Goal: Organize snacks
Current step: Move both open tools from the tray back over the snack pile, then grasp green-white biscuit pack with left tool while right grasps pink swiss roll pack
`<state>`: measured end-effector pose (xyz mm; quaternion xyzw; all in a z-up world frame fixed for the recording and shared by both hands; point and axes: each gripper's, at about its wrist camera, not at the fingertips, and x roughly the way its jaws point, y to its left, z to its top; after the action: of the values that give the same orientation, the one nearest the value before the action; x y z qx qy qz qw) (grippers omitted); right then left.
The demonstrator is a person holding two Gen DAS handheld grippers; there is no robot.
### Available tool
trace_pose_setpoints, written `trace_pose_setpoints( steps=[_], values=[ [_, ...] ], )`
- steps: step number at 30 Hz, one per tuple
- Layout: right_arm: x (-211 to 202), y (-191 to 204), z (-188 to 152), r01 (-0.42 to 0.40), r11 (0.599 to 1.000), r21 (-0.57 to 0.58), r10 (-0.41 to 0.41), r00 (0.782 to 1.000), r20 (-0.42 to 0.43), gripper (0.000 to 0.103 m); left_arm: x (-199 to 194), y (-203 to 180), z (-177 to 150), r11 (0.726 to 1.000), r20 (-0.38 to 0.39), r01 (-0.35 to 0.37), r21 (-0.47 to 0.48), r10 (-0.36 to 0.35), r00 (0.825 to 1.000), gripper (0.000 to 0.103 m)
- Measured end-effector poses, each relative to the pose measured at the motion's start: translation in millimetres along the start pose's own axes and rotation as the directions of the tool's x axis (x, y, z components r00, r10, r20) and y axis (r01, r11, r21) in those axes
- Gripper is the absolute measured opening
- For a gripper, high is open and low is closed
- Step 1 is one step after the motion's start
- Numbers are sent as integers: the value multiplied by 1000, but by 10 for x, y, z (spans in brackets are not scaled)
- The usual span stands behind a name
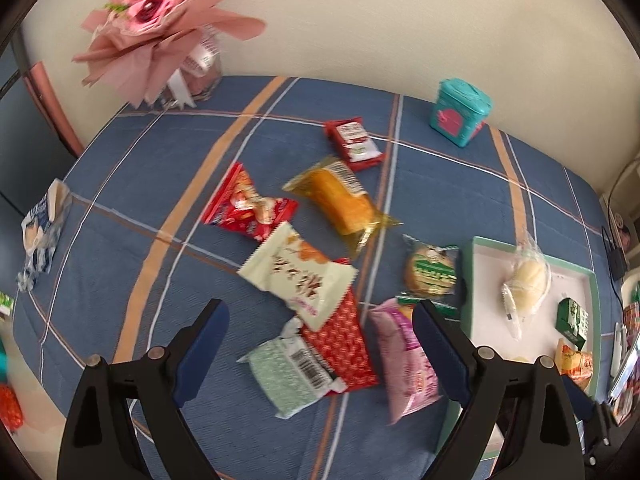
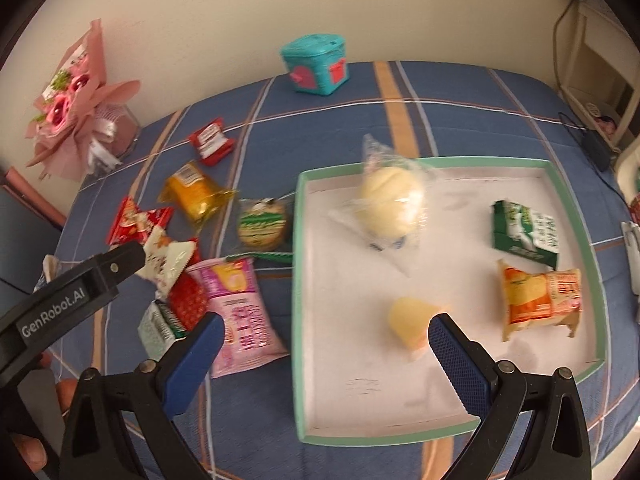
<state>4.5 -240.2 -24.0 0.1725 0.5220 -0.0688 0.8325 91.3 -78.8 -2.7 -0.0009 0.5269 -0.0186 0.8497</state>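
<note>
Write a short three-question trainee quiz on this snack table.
1. True or false: the tray holds four snacks.
2. Which snack lies nearest the tray's left wall: (a) pink packet, (b) red packet, (c) orange cake?
3. Fill in: the left tongs are ____.

Key: 1 false, five; 2 a; 3 open, nothing between them.

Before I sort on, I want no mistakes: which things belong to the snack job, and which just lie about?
Job: tray, bun in it, pink packet, orange cake, round biscuit.
Lying about: bouquet, teal tin.
</note>
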Motion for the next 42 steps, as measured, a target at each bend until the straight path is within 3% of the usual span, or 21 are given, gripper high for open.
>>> trace_pose_setpoints(
  steps=[9,16,20,22,27,32,42],
  values=[
    [248,385,-40,-90,994,-57,86,994,-62,103,80,357,-35,997,-27,-10,-73,8,1000,93],
    [451,550,-52,-90,992,-86,83,993,-86,102,496,497,-170,985,-191,-11,-174,-23,981,93],
    [498,616,-51,-92,989,-119,82,993,-86,93,618,534,-225,971,-227,30,-238,-86,970,91],
    [532,632,-58,-85,989,-123,74,993,-91,85,672,541,-253,966,-249,38,-255,-103,963,79],
    [628,673,-85,-65,987,-146,49,993,-110,71,812,557,-341,957,-294,40,-287,-128,947,61],
    [701,668,-111,-53,987,-152,33,991,-131,54,853,541,-372,962,-298,29,-272,-113,948,58],
    [734,584,-130,-65,993,-100,49,987,-153,43,856,475,-348,967,-284,10,-255,-85,955,55]
  ],
)
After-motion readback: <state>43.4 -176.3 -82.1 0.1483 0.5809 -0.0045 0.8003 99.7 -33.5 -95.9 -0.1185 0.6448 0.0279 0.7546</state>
